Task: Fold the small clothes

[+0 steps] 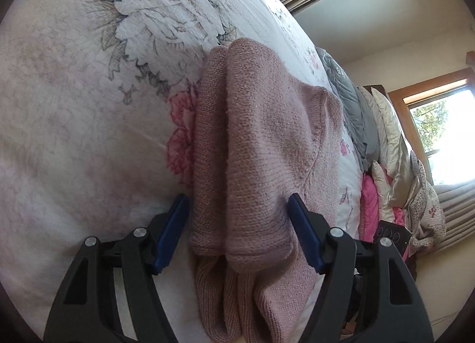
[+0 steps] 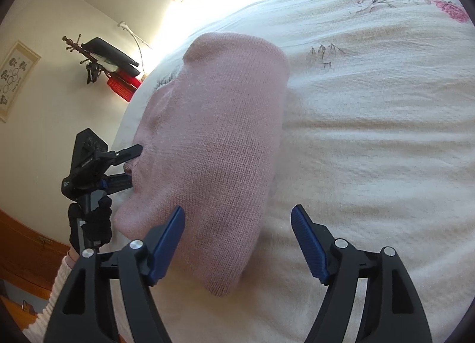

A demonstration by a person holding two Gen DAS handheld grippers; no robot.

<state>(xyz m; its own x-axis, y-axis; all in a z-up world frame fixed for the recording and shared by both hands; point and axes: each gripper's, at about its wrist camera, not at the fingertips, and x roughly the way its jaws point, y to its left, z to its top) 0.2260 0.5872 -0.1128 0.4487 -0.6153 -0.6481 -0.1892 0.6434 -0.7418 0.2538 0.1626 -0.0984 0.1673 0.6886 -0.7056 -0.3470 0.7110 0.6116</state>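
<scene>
Left gripper (image 1: 239,209) spread around folded pink sweater (image 1: 261,147), right gripper (image 2: 237,221) spread, hovering beside it

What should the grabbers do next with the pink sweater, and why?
Probably close the left gripper on the pink sweater: its jaws stand open around the folded end. The right gripper is open too, holding nothing, so nothing can lift yet.

Both wrist views look close along their fingers, from opposite ends, sharing the folded pink knitted sweater (image 1: 261,147) (image 2: 219,147) on the floral quilted bedspread (image 1: 74,123) (image 2: 371,141).
</scene>
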